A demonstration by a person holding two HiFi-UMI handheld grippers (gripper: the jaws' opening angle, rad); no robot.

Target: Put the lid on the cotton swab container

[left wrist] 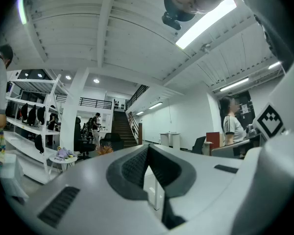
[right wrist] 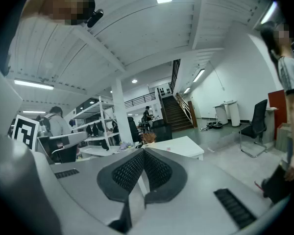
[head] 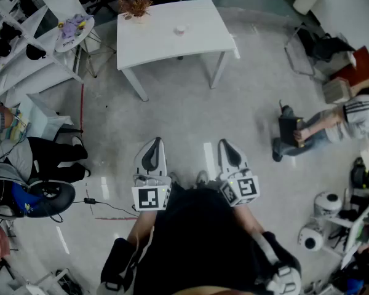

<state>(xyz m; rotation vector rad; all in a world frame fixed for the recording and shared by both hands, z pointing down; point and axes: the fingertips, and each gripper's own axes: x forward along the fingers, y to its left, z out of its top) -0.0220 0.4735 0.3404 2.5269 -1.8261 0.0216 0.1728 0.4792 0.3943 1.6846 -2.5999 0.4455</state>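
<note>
White table point(head: 172, 32), bearing a dried plant point(head: 135, 6), stands well beyond left tongs point(head: 152, 147) and right tongs point(head: 227, 147), both closed on nothing.

head view: steeply down | gripper views: low, forward | shared: white table point(head: 166, 39) point(right wrist: 183, 146)

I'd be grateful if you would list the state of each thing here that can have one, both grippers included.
Left gripper: shut, empty, held in front of the body.
Right gripper: shut, empty, level with the left.
Container: standing on the table, far from both grippers; too small to tell whether it is lidded.
Plant: upright near the table's far left corner.
</note>
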